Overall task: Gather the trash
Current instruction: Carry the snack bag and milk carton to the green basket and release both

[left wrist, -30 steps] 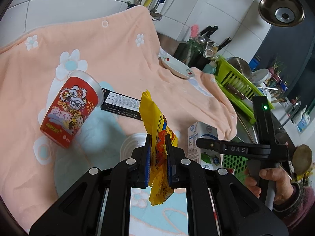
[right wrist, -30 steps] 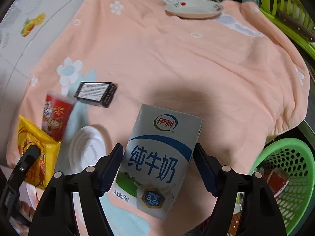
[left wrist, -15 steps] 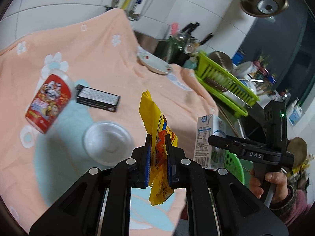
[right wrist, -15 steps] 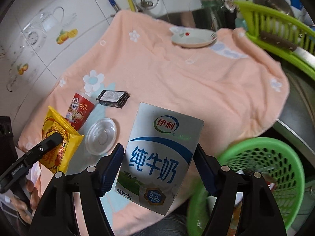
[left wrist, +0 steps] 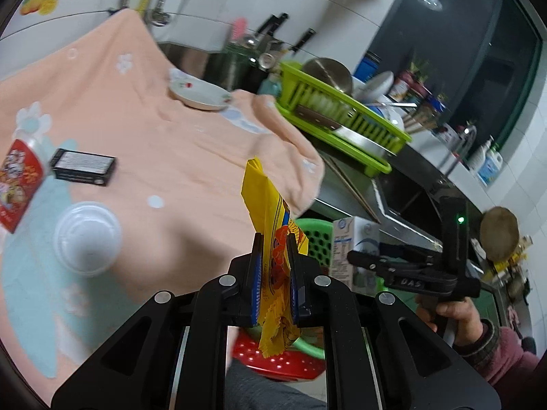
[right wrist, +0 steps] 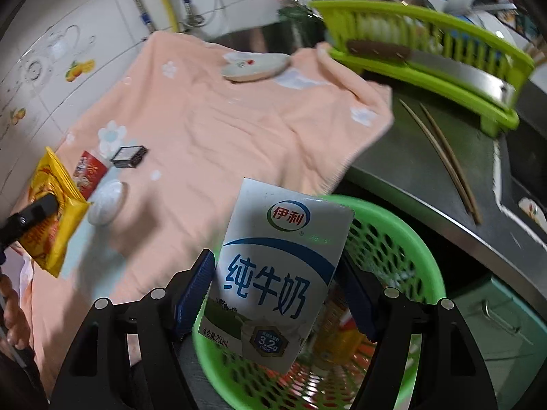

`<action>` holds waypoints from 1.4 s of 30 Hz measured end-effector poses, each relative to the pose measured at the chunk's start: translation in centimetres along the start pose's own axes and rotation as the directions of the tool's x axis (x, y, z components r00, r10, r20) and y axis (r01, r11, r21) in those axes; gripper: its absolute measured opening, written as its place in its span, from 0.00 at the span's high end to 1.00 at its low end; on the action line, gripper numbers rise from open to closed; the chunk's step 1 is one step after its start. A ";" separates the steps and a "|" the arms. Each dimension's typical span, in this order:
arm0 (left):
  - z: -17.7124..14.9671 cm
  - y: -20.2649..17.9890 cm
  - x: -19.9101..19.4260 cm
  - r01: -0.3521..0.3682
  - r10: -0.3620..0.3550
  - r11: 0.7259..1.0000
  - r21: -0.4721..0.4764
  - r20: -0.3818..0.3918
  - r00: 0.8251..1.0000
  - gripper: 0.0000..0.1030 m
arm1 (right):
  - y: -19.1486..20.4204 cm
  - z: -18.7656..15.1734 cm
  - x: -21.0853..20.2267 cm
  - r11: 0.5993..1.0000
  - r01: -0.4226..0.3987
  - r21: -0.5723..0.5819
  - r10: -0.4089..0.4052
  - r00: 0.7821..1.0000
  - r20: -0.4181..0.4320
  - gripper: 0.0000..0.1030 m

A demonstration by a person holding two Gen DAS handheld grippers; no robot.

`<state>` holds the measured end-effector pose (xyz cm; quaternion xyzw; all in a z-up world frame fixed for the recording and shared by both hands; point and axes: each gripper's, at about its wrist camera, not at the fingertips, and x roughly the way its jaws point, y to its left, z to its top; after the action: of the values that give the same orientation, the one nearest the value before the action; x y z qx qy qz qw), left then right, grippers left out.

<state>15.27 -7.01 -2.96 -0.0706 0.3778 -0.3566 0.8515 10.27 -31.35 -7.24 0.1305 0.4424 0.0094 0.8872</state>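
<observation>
My left gripper (left wrist: 275,256) is shut on a yellow snack bag (left wrist: 270,212), held upright just past the table's edge. My right gripper (right wrist: 277,283) is shut on a white and blue milk carton (right wrist: 277,266), which hangs over a green plastic basket (right wrist: 393,235). The basket holds some red and yellow wrappers. On the peach towel (left wrist: 191,150) lie a red paper cup (left wrist: 18,184), a black box (left wrist: 82,167) and a white plastic lid (left wrist: 87,239). From the left wrist view the right gripper (left wrist: 369,259) with the carton (left wrist: 354,246) shows at the right.
A white saucer (left wrist: 201,94) sits at the towel's far end. A green dish rack (right wrist: 427,54) with a cleaver stands on the steel counter, beside two chopsticks (right wrist: 444,157). A red stool (left wrist: 273,355) is below. A hand (left wrist: 458,317) holds the right gripper's grip.
Both grippers have swung right off the towel, toward the green basket. The carton now hangs over the basket, and the snack bag is at the table's edge. Neither grip changed.
</observation>
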 end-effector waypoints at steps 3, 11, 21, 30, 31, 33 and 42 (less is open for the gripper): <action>-0.2 -1.5 1.3 0.015 -0.014 1.000 0.017 -0.022 1.000 0.88 | -1.2 -1.0 0.4 0.999 -0.027 0.025 0.027 1.000 -0.015 0.32; -0.6 -3.8 3.9 0.026 -0.023 0.999 0.042 -0.074 0.997 0.88 | -2.7 -1.7 0.0 0.996 -0.058 0.060 0.058 0.998 0.004 0.23; -1.9 -6.1 8.5 0.052 -0.042 0.997 0.051 -0.174 0.984 0.88 | -4.9 -2.4 -2.7 0.997 -0.038 0.061 0.034 0.997 0.069 0.21; -3.0 -7.8 11.4 0.062 -0.049 0.997 0.046 -0.242 0.969 0.84 | -6.7 -2.6 -4.1 0.997 -0.024 0.079 0.015 0.994 0.106 0.20; -3.2 -8.0 11.6 0.066 -0.053 0.997 0.045 -0.251 0.967 0.82 | -6.9 -2.7 -4.2 0.996 -0.023 0.083 0.014 0.994 0.107 0.20; -3.6 -8.5 11.9 0.068 -0.054 0.997 0.044 -0.268 0.962 0.68 | -7.1 -2.9 -4.3 0.996 -0.025 0.088 0.016 0.994 0.107 0.20; -3.9 -8.2 10.8 0.048 -0.031 0.997 0.060 -0.249 0.968 0.50 | -6.3 -2.6 -4.3 0.996 -0.042 0.074 0.034 0.993 0.110 0.20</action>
<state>12.97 -19.63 -8.91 -0.0052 0.4678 -0.3917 0.7923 4.97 -37.40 -6.92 0.1731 0.3909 0.0024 0.9040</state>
